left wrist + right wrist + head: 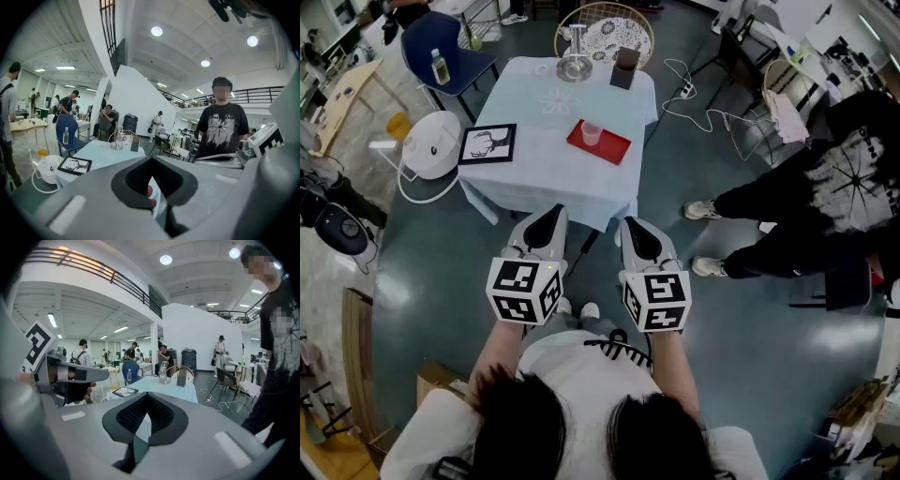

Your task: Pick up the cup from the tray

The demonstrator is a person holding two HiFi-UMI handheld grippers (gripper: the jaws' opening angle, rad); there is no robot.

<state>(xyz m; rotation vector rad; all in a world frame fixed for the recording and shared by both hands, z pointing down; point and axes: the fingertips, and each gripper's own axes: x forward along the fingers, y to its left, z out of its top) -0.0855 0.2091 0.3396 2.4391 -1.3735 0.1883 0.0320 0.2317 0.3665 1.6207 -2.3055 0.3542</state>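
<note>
Right claw (630, 225) well short of cup (592, 134)

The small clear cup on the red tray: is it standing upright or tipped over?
Upright. In the head view the small clear plastic cup stands on its base on the flat red tray, mouth facing up.

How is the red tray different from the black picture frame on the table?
The red tray is plain red; the picture frame is black around a deer drawing. The tray carries a cup; the frame carries nothing. Both are rectangles lying flat on the table.
</note>
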